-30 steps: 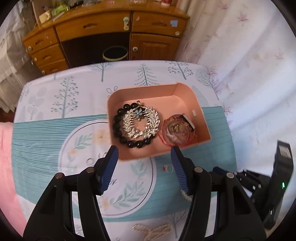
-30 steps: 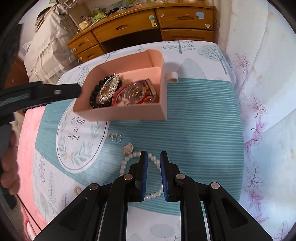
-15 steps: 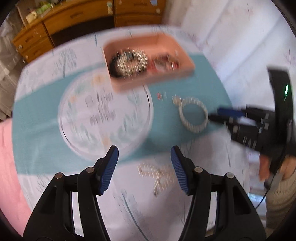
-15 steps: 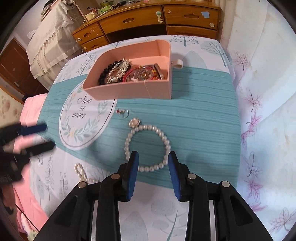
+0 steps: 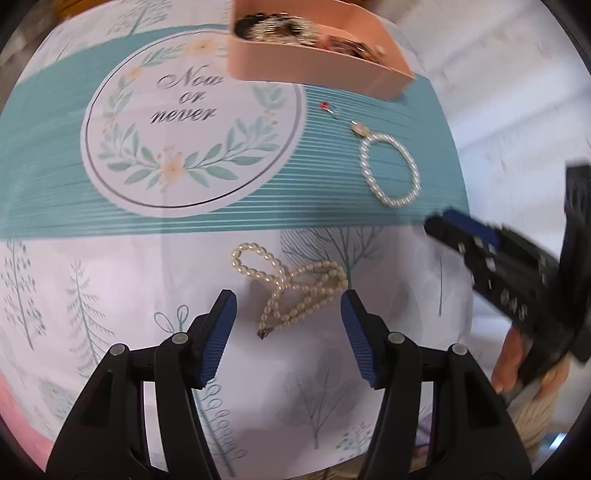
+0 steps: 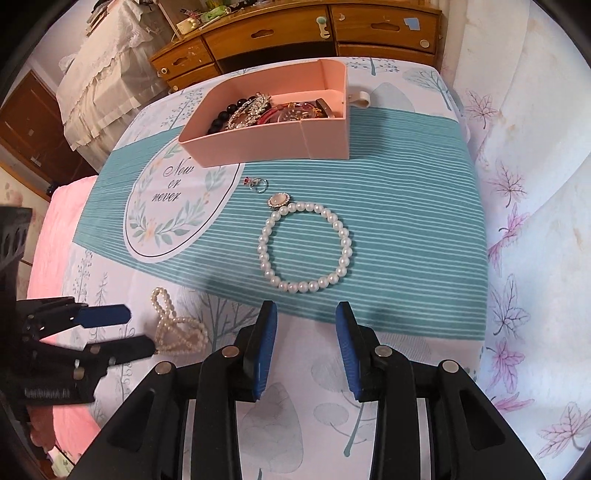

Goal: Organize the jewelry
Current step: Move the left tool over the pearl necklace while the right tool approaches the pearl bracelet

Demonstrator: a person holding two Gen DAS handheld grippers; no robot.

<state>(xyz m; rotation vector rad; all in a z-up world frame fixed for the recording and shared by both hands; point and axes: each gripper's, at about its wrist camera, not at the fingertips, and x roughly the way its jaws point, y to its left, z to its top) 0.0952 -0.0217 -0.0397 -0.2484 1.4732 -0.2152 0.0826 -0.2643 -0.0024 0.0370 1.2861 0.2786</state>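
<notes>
A tangled pearl necklace [image 5: 295,288] lies on the tablecloth just ahead of my left gripper [image 5: 288,306], which hangs open with its blue pads either side of it and not touching. A round pearl bracelet [image 6: 299,287] lies flat in front of my right gripper [image 6: 306,310], whose jaws stand open and empty. Beyond it lie a pale oval pendant [image 6: 279,201] and a small ring [image 6: 258,184]. The pink box [image 6: 266,144] behind holds a black bead bracelet and other jewelry. The left gripper [image 6: 135,328] also shows in the right wrist view, beside the necklace [image 6: 177,332].
The cloth has a teal striped band and a round "Now or never" print [image 5: 184,99]. A wooden dresser [image 6: 295,33] stands behind the table. Pink bedding [image 6: 62,221] lies at the left edge. A person's hand [image 5: 509,362] holds the right gripper [image 5: 461,229].
My left gripper has swung back from the pink box and down to the tangled necklace. The right gripper has opened and drawn back, so the pearl bracelet lies whole ahead of it.
</notes>
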